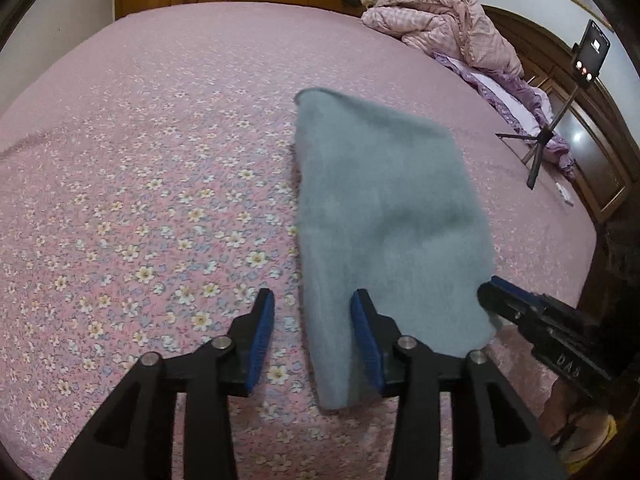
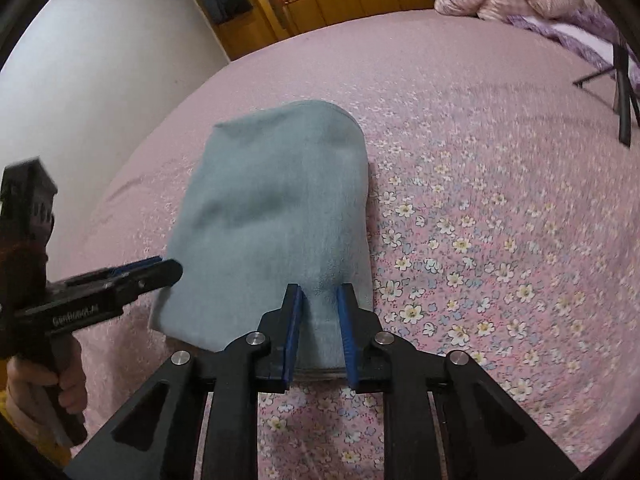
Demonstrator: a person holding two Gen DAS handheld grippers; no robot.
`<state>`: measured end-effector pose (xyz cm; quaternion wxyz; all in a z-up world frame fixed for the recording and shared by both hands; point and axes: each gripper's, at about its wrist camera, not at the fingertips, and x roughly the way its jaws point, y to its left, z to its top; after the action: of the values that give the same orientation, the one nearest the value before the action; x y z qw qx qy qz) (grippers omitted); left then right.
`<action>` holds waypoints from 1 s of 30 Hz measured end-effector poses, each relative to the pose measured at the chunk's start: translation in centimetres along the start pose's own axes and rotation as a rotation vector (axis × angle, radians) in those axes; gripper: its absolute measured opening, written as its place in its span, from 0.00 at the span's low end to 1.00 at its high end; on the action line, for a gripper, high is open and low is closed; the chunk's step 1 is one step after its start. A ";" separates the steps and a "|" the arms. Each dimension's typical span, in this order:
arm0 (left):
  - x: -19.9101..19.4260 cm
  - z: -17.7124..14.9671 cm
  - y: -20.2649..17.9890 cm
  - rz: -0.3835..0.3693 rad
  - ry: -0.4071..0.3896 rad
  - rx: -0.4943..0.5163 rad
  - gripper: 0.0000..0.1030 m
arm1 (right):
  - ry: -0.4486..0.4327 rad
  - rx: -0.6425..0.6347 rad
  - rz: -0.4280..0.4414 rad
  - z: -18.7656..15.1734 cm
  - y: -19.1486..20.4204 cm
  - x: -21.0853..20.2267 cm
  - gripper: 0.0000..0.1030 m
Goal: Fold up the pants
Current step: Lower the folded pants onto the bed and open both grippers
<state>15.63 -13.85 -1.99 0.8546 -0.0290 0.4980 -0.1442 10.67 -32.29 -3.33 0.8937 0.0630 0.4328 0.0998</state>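
- Left wrist view: your left gripper (image 1: 312, 320) stands spread wide, its right pad over the near edge of the folded blue pants (image 1: 384, 216), which lie on the floral bedsheet (image 1: 140, 200).
- Right wrist view: your right gripper (image 2: 320, 312) sits partly apart over the pants' near edge; whether it pinches the cloth I cannot tell.

The left tongs (image 1: 312, 336) stand open, blue pads wide apart, the right-hand pad over the near edge of the pants (image 1: 384, 216). The right tongs (image 2: 320, 330) are narrower, pads straddling a pinch of that near edge. A hand (image 2: 44, 392) grips the left handle.
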 end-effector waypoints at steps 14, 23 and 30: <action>-4.3 -3.4 -1.3 0.010 -0.018 -0.010 0.62 | -0.017 -0.049 -0.086 -1.7 1.5 -6.7 0.53; -2.6 -6.1 -2.5 0.096 0.001 -0.022 0.91 | -0.020 -0.098 -0.239 -4.8 0.7 -6.5 0.78; -0.1 -6.9 -3.8 0.195 0.038 0.030 0.97 | 0.044 -0.041 -0.233 -6.1 -1.5 -3.6 0.79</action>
<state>8.79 -16.81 -4.60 0.8554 0.0352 0.5122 -0.0683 3.89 -34.46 -4.72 0.8906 -0.0082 0.4548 0.0056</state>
